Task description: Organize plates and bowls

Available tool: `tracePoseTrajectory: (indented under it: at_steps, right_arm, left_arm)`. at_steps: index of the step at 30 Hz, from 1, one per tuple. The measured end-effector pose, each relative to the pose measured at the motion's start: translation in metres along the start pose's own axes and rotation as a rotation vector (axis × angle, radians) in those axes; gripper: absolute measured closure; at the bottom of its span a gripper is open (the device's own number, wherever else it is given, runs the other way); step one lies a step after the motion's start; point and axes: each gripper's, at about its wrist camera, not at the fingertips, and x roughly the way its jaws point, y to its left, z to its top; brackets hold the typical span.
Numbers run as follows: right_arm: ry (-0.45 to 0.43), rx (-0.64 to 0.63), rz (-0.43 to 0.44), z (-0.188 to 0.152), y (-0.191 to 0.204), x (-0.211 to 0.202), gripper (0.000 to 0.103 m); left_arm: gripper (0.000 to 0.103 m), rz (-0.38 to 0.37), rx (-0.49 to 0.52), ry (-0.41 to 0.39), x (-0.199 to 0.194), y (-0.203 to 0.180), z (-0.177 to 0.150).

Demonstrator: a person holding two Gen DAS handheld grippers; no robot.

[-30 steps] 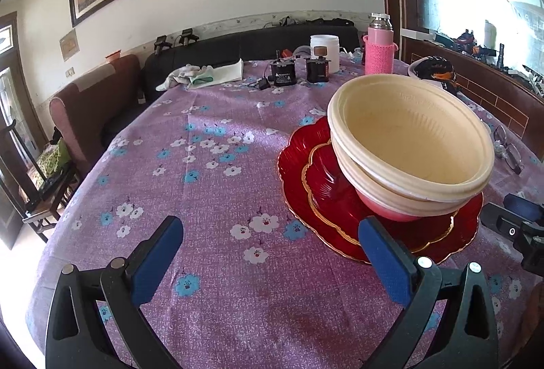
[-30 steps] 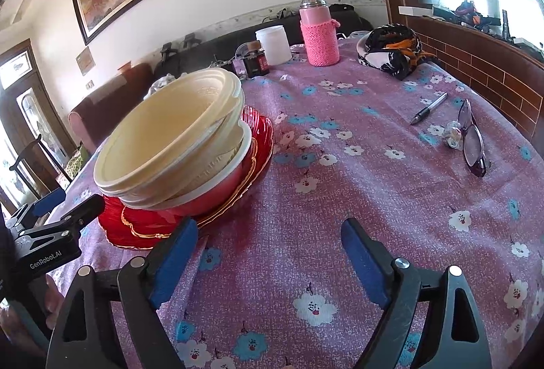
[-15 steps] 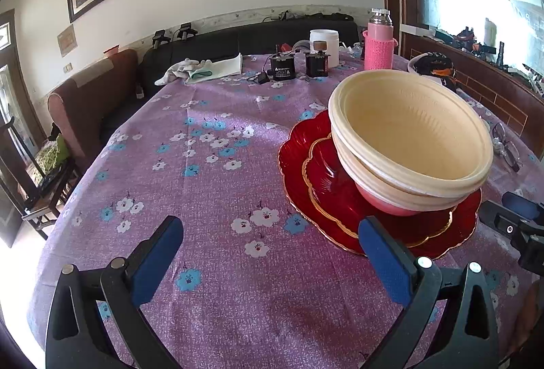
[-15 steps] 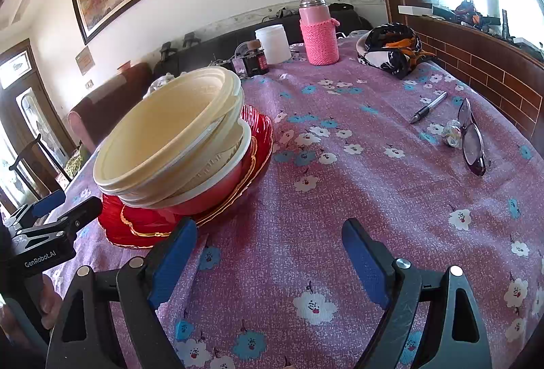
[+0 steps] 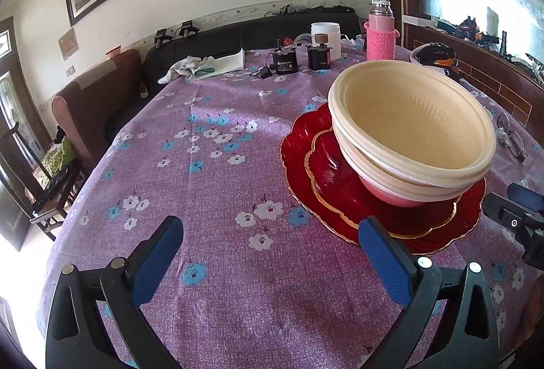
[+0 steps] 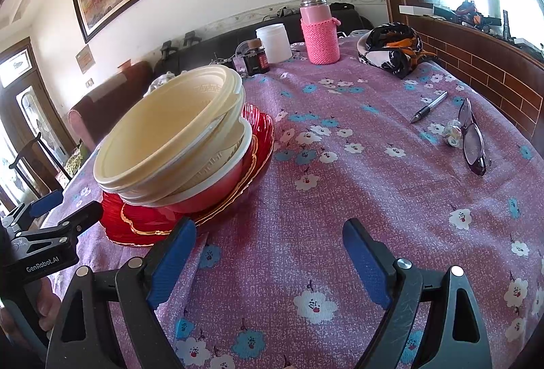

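Bowls [image 5: 413, 131] formed a nested stack: two cream ribbed bowls, the upper one tilted, sat in a red bowl [image 6: 210, 192] with a white rim. The stack rested on two scalloped red glass plates [image 5: 340, 185] with gold edging, ahead and right of the left tool [image 5: 268, 253] and ahead and left of the right tool [image 6: 268, 253]. Both tools stood wide open with their blue textured pads gripping nothing, above the worktop [image 5: 210, 185], which carried a purple floral cloth.

Only the right wrist view showed a pen [image 6: 429, 106], glasses [image 6: 472, 139] and the lettering "GenRobot.AI" on the left tool's body. Only the left wrist view showed a white cloth [image 5: 207, 66]. Embossed writing on the top bowl's inner wall was unreadable. A pink knit-sleeved flask [image 6: 319, 29] stood far ahead.
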Motion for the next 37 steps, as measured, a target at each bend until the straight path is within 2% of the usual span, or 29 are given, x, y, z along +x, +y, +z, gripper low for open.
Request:
tracePoseTrajectory:
  at_steps: [11,14,18,29,33,37]
  right_arm:
    - [0.024,0.036,-0.004,0.0,-0.008,0.004,0.008]
    - [0.028,0.045,-0.004,0.0,-0.009,0.004,0.001]
    - [-0.006,0.036,-0.017,-0.002,-0.007,-0.002,0.001]
    - [-0.018,0.044,-0.057,0.0,-0.016,-0.011,0.001]
    - [-0.022,0.046,-0.072,0.002,-0.018,-0.014,0.001]
    - [-0.024,0.047,-0.089,0.005,-0.021,-0.016,0.001]
  left_arm:
    - [0.0,-0.002,-0.003,-0.001,0.0,0.002,0.0]
    - [0.0,-0.006,-0.008,0.0,-0.001,0.004,0.0]
    - [0.0,-0.006,-0.008,0.0,-0.001,0.004,0.0]
    - [0.0,-0.025,-0.014,0.015,-0.001,0.008,0.0]
    - [0.0,-0.079,-0.021,0.018,-0.004,0.013,-0.001]
    - [0.0,-0.052,-0.024,-0.003,-0.01,0.019,-0.001]
